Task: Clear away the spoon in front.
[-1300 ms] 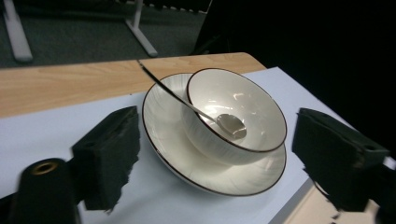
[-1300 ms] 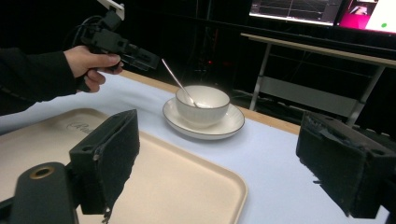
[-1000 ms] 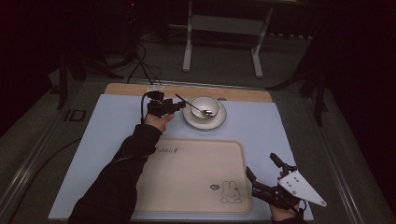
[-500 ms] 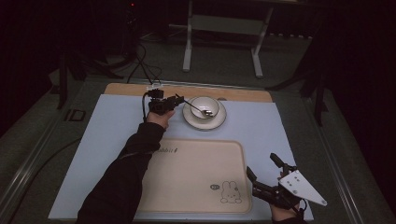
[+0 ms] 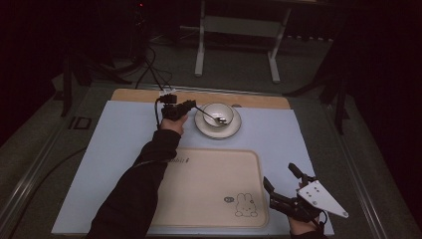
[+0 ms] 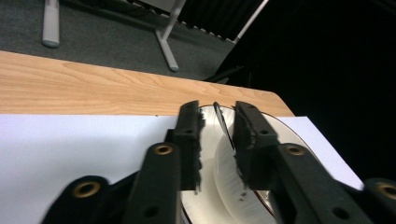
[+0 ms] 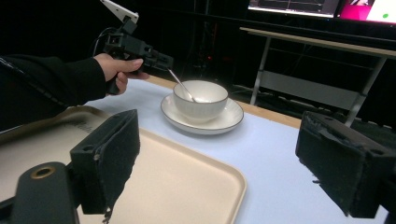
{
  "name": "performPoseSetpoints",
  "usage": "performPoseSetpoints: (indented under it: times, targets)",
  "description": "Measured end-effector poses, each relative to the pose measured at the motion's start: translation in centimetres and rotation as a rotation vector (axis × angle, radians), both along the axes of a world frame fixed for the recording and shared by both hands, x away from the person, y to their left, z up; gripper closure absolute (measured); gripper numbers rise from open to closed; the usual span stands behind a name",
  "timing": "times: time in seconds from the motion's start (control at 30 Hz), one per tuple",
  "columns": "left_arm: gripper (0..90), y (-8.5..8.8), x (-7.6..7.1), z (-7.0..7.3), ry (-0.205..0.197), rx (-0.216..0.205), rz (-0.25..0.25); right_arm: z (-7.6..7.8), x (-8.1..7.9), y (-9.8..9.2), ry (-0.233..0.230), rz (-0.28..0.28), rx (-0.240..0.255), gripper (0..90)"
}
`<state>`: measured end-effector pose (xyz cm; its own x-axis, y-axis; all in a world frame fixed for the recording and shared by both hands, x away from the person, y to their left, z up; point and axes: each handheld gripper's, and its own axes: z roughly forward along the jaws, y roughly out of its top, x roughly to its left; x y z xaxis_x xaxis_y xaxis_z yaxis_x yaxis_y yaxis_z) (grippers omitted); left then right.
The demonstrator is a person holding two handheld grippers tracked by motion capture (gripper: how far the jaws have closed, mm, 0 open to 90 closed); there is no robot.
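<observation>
A white bowl (image 5: 218, 114) stands on a white saucer (image 5: 234, 130) at the back of the table, with a metal spoon (image 5: 209, 113) leaning in it, handle toward the left. My left gripper (image 5: 190, 104) is at the handle's end. In the left gripper view the spoon (image 6: 223, 126) stands between the narrowly parted jaws, against the right one, with a gap to the left one. The right gripper view shows the bowl (image 7: 201, 100), the spoon (image 7: 180, 84) and the left gripper (image 7: 166, 63). My right gripper (image 5: 279, 174) hovers wide open near the front right, holding nothing.
A beige tray (image 5: 209, 184) with a rabbit drawing lies at the front centre on a pale blue mat (image 5: 124, 134). A wooden board (image 5: 249, 99) shows along the mat's far edge. Metal stand legs (image 5: 201, 55) rise on the floor beyond the table.
My left gripper has moved right, toward the bowl, and its jaws now stand around the spoon handle. The spoon, the bowl and the right gripper have stayed put.
</observation>
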<state>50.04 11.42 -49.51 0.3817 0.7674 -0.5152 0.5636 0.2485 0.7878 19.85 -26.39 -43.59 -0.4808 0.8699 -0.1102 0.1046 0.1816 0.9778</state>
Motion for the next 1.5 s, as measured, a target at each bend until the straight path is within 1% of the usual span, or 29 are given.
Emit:
performPoseSetpoints:
  times: [0.1,0.13,0.17,0.2,0.23,0.33,0.4,0.47,0.57,0.63,0.7,0.73,0.8,0.83,0.87,0.93,0.97,1.0,1.03,1.07,1.13,1.27,1.3,1.37,1.4,1.43,1.5]
  targets:
    - [80.8,-0.2,-0.2,0.1,-0.010,0.004,-0.007,0.0,-0.1,0.0,-0.001,0.000,-0.002,13.7]
    - [81.6,-0.3,-0.2,0.1,-0.015,0.003,-0.012,0.0,-0.1,0.1,-0.001,-0.001,-0.003,13.7]
    - [82.4,-0.3,-0.3,0.2,-0.018,-0.012,-0.017,0.0,-0.1,0.1,-0.002,-0.001,-0.003,13.7]
    - [83.6,-0.3,-0.3,0.2,-0.018,-0.012,-0.017,0.0,-0.1,0.1,-0.001,-0.002,-0.004,13.7]
    - [84.3,-0.2,-0.4,0.4,-0.027,-0.019,-0.029,0.0,0.0,0.0,-0.002,-0.002,-0.005,13.7]
    - [86.7,-0.3,-0.6,0.8,-0.044,-0.038,-0.041,0.0,0.0,0.0,-0.002,-0.003,-0.005,13.7]
    - [88.7,-0.2,-0.7,1.1,-0.048,-0.052,-0.041,0.0,0.0,0.0,-0.002,-0.003,-0.004,13.7]
    - [89.3,-0.2,-0.7,1.2,-0.050,-0.053,-0.042,0.0,0.0,0.1,-0.002,-0.003,-0.006,13.7]
    - [89.5,-0.2,-0.6,1.4,-0.061,-0.043,-0.058,0.0,-0.1,0.1,-0.005,-0.008,-0.009,13.7]
    - [89.7,-0.2,-0.7,1.6,-0.064,-0.046,-0.056,0.0,-0.1,0.1,-0.006,-0.010,-0.011,13.7]
    - [89.8,-0.4,-0.8,2.0,-0.076,-0.036,-0.062,0.0,0.0,0.0,-0.005,-0.008,-0.007,13.7]
    - [89.8,-0.4,-0.8,2.0,-0.076,-0.036,-0.062,0.0,0.0,0.0,-0.005,-0.008,-0.007,13.7]
    - [89.8,-0.4,-1.1,2.8,-0.095,-0.028,-0.074,-0.1,0.1,0.0,0.001,-0.011,-0.004,13.7]
    - [89.8,-0.4,-1.1,2.8,-0.095,-0.028,-0.074,0.0,0.1,0.0,-0.001,-0.011,-0.004,13.7]
    - [89.8,-0.5,-1.2,3.1,-0.101,-0.027,-0.070,0.0,0.1,0.0,-0.002,-0.012,-0.003,13.7]
    - [89.9,-0.4,-1.3,3.7,-0.109,-0.035,-0.083,0.0,0.0,0.0,-0.002,-0.013,-0.003,13.7]
    - [89.9,-0.4,-1.4,4.0,-0.113,-0.032,-0.079,0.0,0.0,0.0,-0.002,-0.013,-0.003,13.7]
    - [89.9,-0.2,-1.6,4.6,-0.119,-0.038,-0.082,0.0,0.0,0.0,-0.007,-0.012,-0.007,13.7]
    - [89.9,-0.2,-1.6,4.6,-0.119,-0.038,-0.082,0.0,0.0,0.0,-0.009,-0.014,-0.009,13.7]
    - [89.9,0.0,-1.9,5.2,-0.127,-0.021,-0.077,0.0,0.0,0.0,-0.010,-0.014,-0.011,13.7]
    - [89.9,0.2,-2.0,5.5,-0.129,-0.024,-0.082,0.0,-0.1,0.0,-0.011,-0.015,-0.011,13.7]
    - [90.0,0.7,-2.5,6.8,-0.143,-0.016,-0.095,0.0,-0.1,0.0,-0.012,-0.015,-0.010,13.7]
    - [90.0,0.9,-2.8,7.4,-0.152,-0.003,-0.104,0.1,-0.1,0.0,-0.011,-0.014,-0.010,13.7]
    - [90.0,0.9,-2.8,7.4,-0.152,-0.003,-0.104,0.0,0.0,0.0,-0.010,-0.013,-0.010,13.7]
    - [90.0,1.2,-3.3,8.1,-0.158,0.015,-0.118,0.0,0.0,0.0,-0.008,-0.014,-0.011,13.7]
    - [90.0,1.2,-3.3,8.1,-0.158,0.015,-0.118,0.0,-0.1,0.0,-0.009,-0.014,-0.009,13.7]
    - [90.0,1.4,-3.6,8.6,-0.162,0.019,-0.136,0.0,-0.1,0.0,-0.011,-0.015,-0.008,13.7]
